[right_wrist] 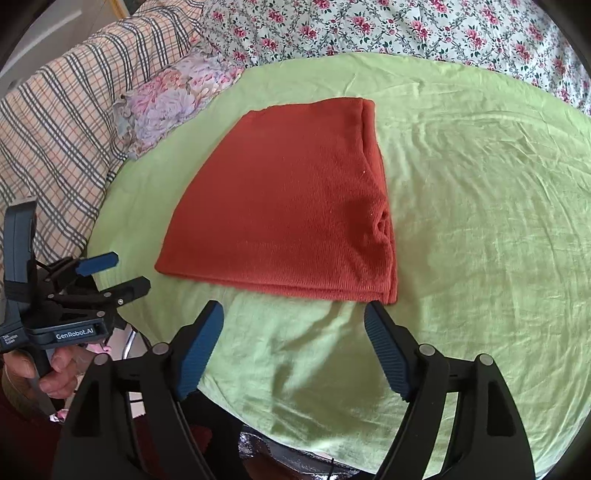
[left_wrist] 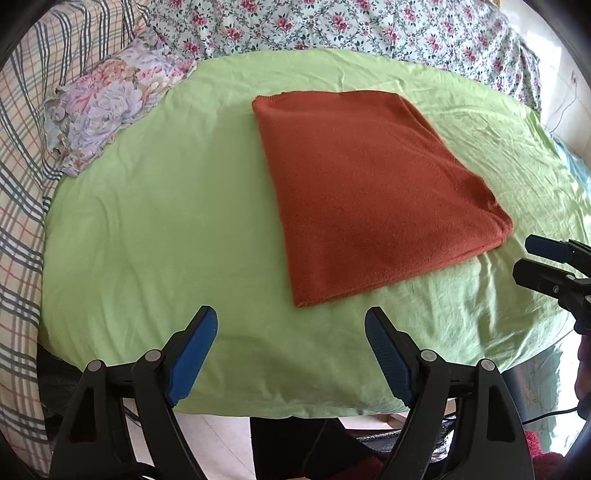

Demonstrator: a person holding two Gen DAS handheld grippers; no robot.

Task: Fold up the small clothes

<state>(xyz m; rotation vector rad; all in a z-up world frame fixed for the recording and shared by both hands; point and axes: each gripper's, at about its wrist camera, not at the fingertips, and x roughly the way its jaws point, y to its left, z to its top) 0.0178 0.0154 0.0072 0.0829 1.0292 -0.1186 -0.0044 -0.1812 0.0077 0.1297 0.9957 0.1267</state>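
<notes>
Blue-padded fingers of the left gripper [left_wrist: 291, 325] fill the bottom of the left wrist view, spread wide apart with nothing between them, hovering over the near edge of the green sheet [left_wrist: 147, 229]. Ahead of them and slightly to the right lies the rust-red garment [left_wrist: 365, 192], folded into a flat rectangle on the sheet, its near corner just beyond the gap between the jaws and not touching either pad.

From the right wrist view the same garment [right_wrist: 288, 206] shows its stacked layers along the near edge and a small puckered opening on its right side, details the left view does not give. The right gripper [right_wrist: 293, 321] is likewise wide open and empty; its right pad sits just short of the garment's near right corner, and contact there cannot be judged.

Each camera catches the other tool: the right gripper [left_wrist: 546, 266] enters at the left view's right edge, and the left gripper [right_wrist: 114, 273] appears at lower left of the right view, jaws parted, held by a hand [right_wrist: 48, 373].

Beyond the sheet lie a floral pillow [left_wrist: 107, 107], a plaid blanket [right_wrist: 62, 122] and a flowered bedspread [left_wrist: 332, 26].
</notes>
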